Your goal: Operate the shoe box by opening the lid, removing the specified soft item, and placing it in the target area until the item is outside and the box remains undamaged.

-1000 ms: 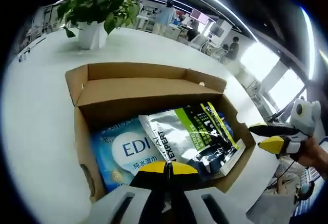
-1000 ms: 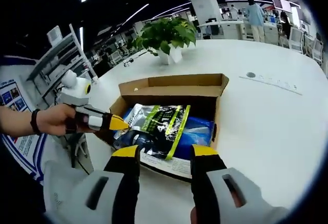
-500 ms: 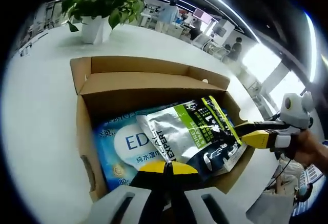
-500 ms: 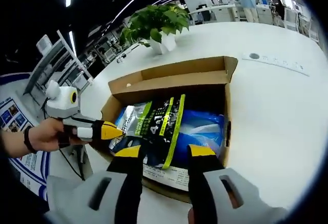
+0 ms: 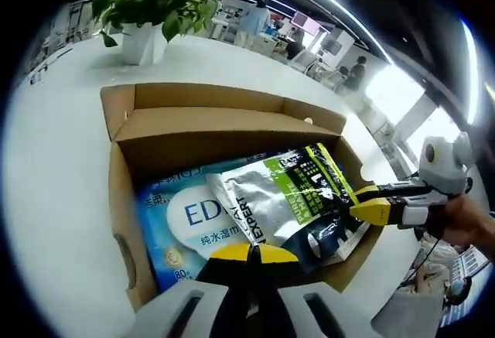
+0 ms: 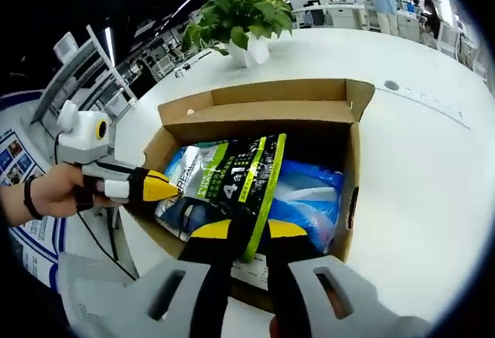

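- Open cardboard box (image 5: 124,199) (image 6: 352,160) sits on the white bench (image 5: 54,145) (image 6: 433,175), lid flap folded back on the far side.
- Inside the box: silver-green-black pouch (image 5: 290,199) (image 6: 232,175) lies on top of a blue wipes pack (image 5: 189,226) (image 6: 309,195).
- In the left gripper view, the left hand-held gripper (image 5: 249,254) is at the box's near edge, yellow tips pressed together, nothing visibly between them.
- In the right gripper view, the same gripper (image 6: 158,187) comes in from the left, held by a hand (image 6: 46,195), tip at the box's left wall beside the pouch.
- Right hand-held gripper (image 6: 249,230) is down in the box; jaws nearly together on the pouch's near edge, green stripe running between the tips.
- In the left gripper view, the right hand-held gripper (image 5: 363,205) reaches in from the right, tips clamped on the pouch's edge by the box's right wall.
- Potted plant (image 5: 151,9) (image 6: 240,25) stands on the bench beyond the box.
- People stand at desks in the far background.
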`<state>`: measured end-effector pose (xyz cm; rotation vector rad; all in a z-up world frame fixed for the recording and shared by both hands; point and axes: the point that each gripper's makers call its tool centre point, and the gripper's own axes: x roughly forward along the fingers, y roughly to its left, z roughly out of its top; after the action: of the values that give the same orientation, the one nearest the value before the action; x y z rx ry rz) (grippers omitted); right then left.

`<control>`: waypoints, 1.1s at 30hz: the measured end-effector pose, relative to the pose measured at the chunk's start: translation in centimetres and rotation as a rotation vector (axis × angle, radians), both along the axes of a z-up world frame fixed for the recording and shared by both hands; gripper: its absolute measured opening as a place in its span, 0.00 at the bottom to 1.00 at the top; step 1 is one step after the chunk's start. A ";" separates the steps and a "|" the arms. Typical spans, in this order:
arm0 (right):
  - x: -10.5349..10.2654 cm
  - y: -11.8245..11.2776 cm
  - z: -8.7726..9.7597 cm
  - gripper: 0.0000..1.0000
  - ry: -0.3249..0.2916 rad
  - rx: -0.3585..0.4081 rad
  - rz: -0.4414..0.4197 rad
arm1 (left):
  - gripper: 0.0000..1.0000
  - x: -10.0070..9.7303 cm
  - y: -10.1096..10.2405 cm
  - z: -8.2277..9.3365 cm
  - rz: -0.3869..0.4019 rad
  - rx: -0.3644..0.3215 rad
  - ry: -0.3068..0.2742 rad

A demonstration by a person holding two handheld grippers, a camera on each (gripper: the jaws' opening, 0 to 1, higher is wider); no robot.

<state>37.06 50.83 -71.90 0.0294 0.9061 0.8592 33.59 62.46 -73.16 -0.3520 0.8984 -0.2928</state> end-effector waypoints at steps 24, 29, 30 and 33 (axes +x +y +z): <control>0.4 -1.5 3.1 0.00 -0.033 0.086 -0.063 | 0.00 1.4 -1.0 2.3 -0.016 -0.013 -0.068; 0.5 -2.5 3.5 0.00 -0.042 0.081 -0.078 | 0.00 2.0 -1.8 3.3 -0.033 -0.016 -0.090; 0.5 -2.7 3.6 0.00 -0.043 0.085 -0.085 | 0.00 2.0 -2.0 3.6 -0.037 -0.016 -0.093; 0.4 -3.2 4.0 0.00 -0.048 0.090 -0.096 | 0.00 2.3 -2.4 4.1 -0.046 -0.016 -0.101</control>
<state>37.48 47.68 -67.94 0.1292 0.8141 0.8074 35.89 60.08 -69.08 -0.3295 0.8062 -0.3570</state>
